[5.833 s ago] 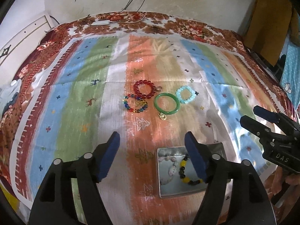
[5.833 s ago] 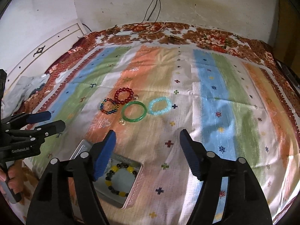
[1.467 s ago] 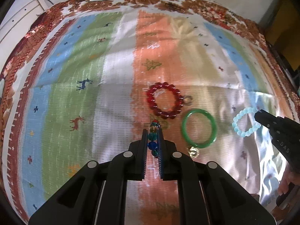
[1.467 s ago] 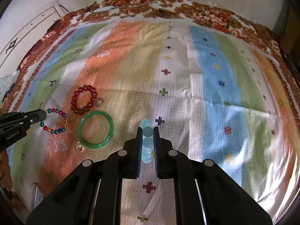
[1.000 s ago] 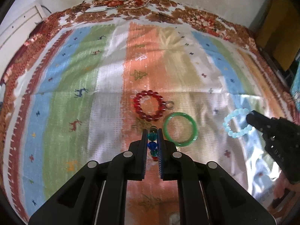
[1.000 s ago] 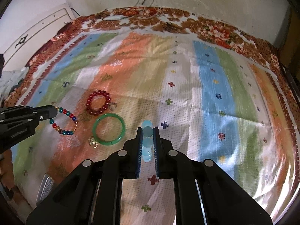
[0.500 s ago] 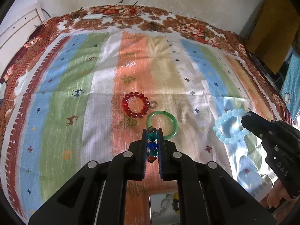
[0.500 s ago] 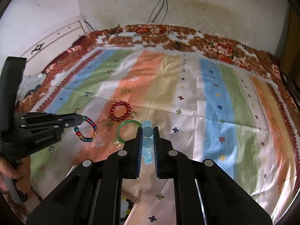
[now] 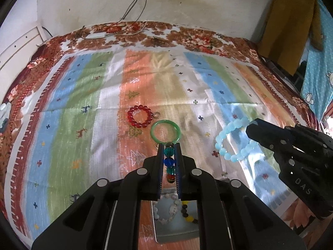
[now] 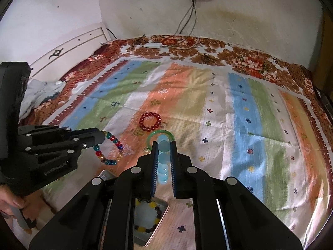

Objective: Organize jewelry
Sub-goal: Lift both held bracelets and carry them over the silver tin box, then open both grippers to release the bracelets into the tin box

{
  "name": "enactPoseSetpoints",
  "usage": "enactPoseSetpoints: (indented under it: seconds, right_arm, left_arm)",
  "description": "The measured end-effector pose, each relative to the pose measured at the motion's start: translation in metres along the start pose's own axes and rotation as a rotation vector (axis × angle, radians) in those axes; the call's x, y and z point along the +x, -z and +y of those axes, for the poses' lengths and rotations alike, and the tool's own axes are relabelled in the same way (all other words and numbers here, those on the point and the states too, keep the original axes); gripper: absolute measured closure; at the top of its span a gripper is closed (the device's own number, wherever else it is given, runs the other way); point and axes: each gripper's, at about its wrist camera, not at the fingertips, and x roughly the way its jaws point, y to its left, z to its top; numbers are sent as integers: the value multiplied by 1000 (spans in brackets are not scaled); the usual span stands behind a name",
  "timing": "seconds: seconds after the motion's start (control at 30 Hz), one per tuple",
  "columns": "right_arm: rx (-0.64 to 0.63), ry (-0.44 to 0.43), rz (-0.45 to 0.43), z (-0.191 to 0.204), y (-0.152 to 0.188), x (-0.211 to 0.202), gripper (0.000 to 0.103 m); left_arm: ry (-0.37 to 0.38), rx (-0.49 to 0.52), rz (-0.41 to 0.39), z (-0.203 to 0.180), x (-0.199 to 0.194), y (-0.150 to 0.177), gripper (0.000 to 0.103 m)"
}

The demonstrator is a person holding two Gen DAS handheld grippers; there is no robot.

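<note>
Both bracelets now ride higher, above the metal tin (image 9: 177, 232).
Your left gripper (image 9: 169, 145) clamps the multicolored bracelet (image 10: 108, 148); your right gripper (image 10: 163, 143) clamps the pale blue bracelet (image 9: 233, 140). The red bracelet (image 9: 139, 116) and green bangle (image 9: 165, 131) lie beyond.

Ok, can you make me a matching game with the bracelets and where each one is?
Things:
1. multicoloured bead bracelet
2. pale blue bead bracelet
3. red bead bracelet
4. yellow and black bead bracelet

Places:
A. lying on the striped cloth
B. held by the left gripper
C. inside the metal tin
D. held by the right gripper

Pairs: 1-B, 2-D, 3-A, 4-C
</note>
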Motion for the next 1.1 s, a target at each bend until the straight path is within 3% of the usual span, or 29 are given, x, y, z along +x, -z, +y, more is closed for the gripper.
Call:
enactPoseSetpoints:
  seconds: [0.3, 0.73, 0.77, 0.83, 0.9, 1.0, 1.1]
  right_arm:
    - [-13, -33, 5, 11, 17, -11, 91]
    - [-5, -83, 56, 22, 41, -8, 91]
    - [-1, -89, 59, 21, 42, -8, 91]
    - [22, -81, 59, 16, 40, -7, 85]
    - [40, -58, 47, 11, 39, -8, 64]
    - [53, -38, 47, 5, 39, -7, 57]
    - [68, -20, 73, -3, 39, 2, 55]
  left_arm:
    - [31, 13, -25, -6, -21, 20, 94]
    - [24, 10, 25, -8, -17, 39, 93]
    - [17, 6, 26, -8, -17, 40, 92]
    - [-14, 0, 22, -5, -17, 40, 78]
    - [-37, -19, 13, 2, -17, 38, 73]
    - [-65, -42, 19, 13, -13, 34, 57]
    - [-83, -59, 29, 21, -8, 30, 52]
